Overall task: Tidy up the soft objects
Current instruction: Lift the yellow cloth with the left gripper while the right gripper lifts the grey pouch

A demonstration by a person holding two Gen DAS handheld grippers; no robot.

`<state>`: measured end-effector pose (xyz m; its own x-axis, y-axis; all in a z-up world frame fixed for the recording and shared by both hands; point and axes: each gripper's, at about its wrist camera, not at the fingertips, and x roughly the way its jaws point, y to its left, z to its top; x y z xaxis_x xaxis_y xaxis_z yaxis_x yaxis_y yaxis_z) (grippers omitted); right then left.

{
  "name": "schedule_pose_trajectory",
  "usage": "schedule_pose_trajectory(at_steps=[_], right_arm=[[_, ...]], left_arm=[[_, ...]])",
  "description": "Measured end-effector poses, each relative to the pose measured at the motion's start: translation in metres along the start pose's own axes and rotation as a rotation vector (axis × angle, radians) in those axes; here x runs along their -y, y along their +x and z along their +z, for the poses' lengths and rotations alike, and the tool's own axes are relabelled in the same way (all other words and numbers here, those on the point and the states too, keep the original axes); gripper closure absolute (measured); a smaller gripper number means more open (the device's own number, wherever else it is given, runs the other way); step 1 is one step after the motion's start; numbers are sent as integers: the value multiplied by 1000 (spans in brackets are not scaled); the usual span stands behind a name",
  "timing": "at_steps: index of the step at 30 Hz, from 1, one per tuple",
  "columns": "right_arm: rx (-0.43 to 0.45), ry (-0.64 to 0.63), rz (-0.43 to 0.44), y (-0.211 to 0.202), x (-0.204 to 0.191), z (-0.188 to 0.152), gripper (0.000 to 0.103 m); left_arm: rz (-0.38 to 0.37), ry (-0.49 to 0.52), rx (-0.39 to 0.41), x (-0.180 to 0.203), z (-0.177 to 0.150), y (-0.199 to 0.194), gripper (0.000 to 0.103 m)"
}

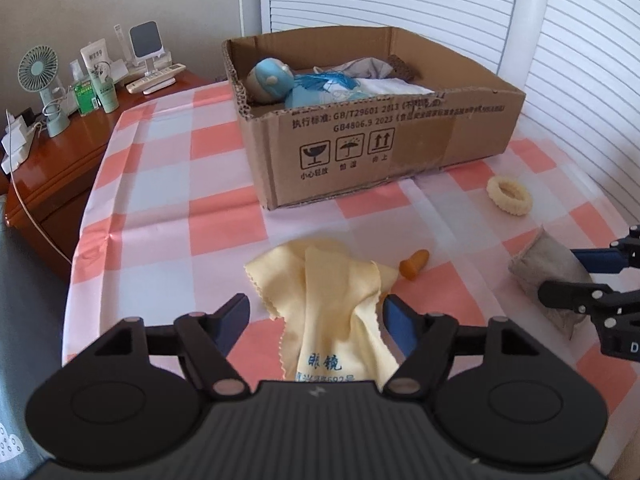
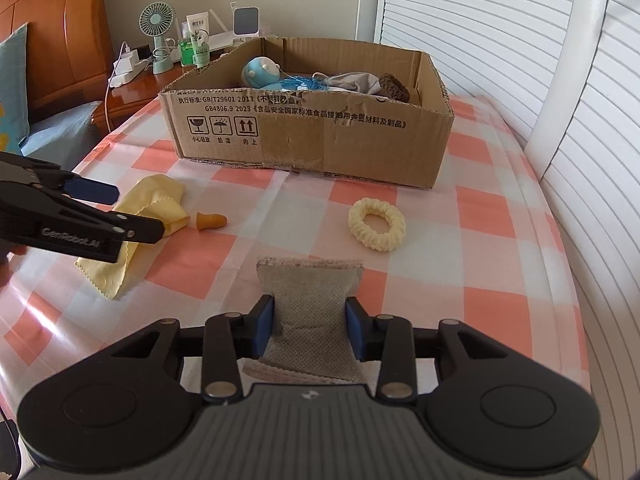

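Checked tablecloth: cardboard box w/ blue doll; left gripper wide, right gripper pinching grey pouch.

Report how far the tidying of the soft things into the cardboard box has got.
Done: a blue doll and grey cloth lie in the cardboard box. In hand: the right gripper pinches the grey pouch; the left gripper stands open around the yellow cloth. Left: cream scrunchie and orange piece.

The box is made of matt corrugated cardboard. The pouch is woven of rough grey cloth, and the nightstand is finished in glossy wood.
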<state>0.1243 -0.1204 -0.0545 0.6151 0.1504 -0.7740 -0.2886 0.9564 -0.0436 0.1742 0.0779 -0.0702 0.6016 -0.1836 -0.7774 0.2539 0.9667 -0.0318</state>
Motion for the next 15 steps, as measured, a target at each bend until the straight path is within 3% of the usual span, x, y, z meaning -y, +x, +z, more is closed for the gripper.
schedule_pose_trajectory(at_steps=[4,5,6,7,8,10,15], right_arm=[[4,0,-2,-1,1,0,57],[7,1,-2,-1,1,0,53],[14,4,-3,-1,2,0,42],[22,6,-6,-2,2,0,32],[30,7,-7,-3,3,0,29],[40,10,-3,-4,4,0,21],[25,7,-10,0,4,-1,18]], left_arm=[[3,-9,17,3,0,7,33],[2,-7,24,5,0,7,43],[-4,6,37,7,0,7,51],[-12,19,47,10,0,6,75],[-24,20,51,11,1,5,88],[-37,13,47,12,2,4,91],[-38,16,43,12,2,1,95]])
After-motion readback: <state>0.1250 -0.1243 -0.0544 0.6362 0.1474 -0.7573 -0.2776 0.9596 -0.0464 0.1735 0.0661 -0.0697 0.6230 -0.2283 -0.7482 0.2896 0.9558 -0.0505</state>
